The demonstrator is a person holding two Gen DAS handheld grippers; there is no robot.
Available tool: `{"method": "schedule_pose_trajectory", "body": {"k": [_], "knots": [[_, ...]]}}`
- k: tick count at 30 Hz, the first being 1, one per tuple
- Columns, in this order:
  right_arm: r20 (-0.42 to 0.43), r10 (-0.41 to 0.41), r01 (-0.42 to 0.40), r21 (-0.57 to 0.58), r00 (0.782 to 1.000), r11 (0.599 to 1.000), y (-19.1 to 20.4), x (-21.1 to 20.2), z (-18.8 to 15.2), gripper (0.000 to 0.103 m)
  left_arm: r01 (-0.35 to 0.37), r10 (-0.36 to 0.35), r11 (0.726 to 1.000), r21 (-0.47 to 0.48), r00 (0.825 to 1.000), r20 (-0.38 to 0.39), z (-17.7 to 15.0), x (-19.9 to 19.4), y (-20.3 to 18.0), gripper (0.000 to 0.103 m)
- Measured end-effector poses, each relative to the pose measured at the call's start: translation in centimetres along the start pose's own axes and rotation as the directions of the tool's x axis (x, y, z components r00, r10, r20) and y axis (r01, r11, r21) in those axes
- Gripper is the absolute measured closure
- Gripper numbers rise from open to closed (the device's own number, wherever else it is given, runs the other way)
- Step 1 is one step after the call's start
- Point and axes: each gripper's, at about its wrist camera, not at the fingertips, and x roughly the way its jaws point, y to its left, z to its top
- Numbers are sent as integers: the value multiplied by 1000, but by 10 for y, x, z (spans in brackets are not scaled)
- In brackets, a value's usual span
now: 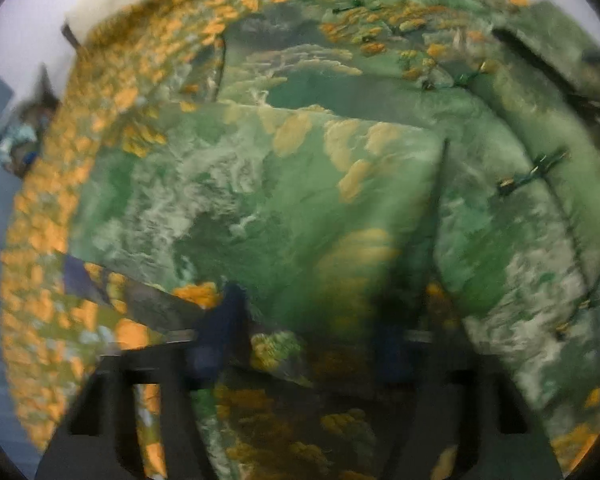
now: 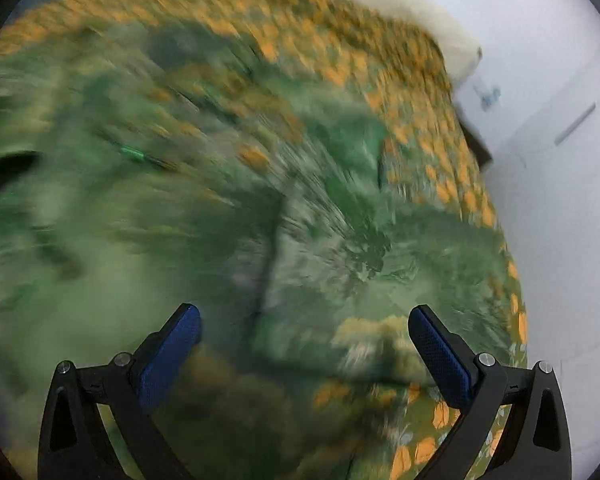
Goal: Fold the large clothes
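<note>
A large green garment [image 1: 300, 184] with pale cloud-like and yellow patches and dark frog fastenings lies on an orange-and-green flowered bedspread [image 1: 44, 280]. One part is folded over the body. In the left wrist view my left gripper [image 1: 304, 320] is low over the garment's near edge; its blue pads [image 1: 220, 332] are blurred, apart, with cloth between them. In the right wrist view my right gripper [image 2: 304, 344] is open and empty above the garment [image 2: 204, 216], which is motion-blurred.
The bedspread [image 2: 380, 60] covers a bed. A white pillow [image 2: 428, 12] lies at the bed's far end. A white wall and floor [image 2: 560, 200] lie to the right of the bed. A dark object [image 1: 32, 128] sits left of the bed.
</note>
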Motion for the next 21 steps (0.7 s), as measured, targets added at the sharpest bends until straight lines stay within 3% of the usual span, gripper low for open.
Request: {"method": "schedule_pose_trajectory", "body": {"k": [1,2,3,6,8,10,12,14,16,17,18,19,20,21], "knots": [[-15,34,-33,42,999,999,-10,3,0,36,12,-12,1000,-5,1000,3,0,-4,3,94],[-12,76,-74,111,997,991,-27,1,-1,67,22,-22,1000,-18,1000,23,1,-12,7,94],[6,62,-62,156,998,986,-41,-7,-2,81,41,-39,999,-35,998,49,2,-22,14,95],[95,70,-94,280,993,955,-94,-46,-14,91,106,-88,985,-137,987,134,1,-61,55,95],[149,32,-85,364,988,927,-141,-77,-28,92,144,-99,958,-247,977,187,-5,-89,103,95],[171,-34,-49,457,985,888,-195,-106,-51,92,168,-94,920,-353,971,218,-14,-107,152,95],[148,-101,11,513,984,858,-235,-120,-70,92,143,-36,877,-458,972,233,-27,-116,205,95],[99,-156,69,587,983,807,-278,-126,-102,92,88,53,805,-587,975,218,-51,-118,263,94],[33,-198,128,654,980,746,-313,-125,-137,92,13,137,703,-711,979,154,-83,-107,321,90],[-3,-215,159,683,977,713,-327,-124,-156,92,-32,173,645,-764,979,105,-103,-101,346,89],[-51,-223,191,718,973,669,-340,-120,-181,91,-95,204,565,-820,979,28,-129,-88,378,86],[-85,-219,209,739,972,640,-348,-117,-197,90,-124,205,521,-844,979,-17,-146,-81,396,81],[-125,-209,229,761,970,608,-355,-113,-217,86,-160,199,459,-874,977,-74,-167,-72,415,80],[-161,-200,249,779,967,576,-360,-110,-234,73,-191,192,400,-896,974,-121,-187,-69,430,76]]}}
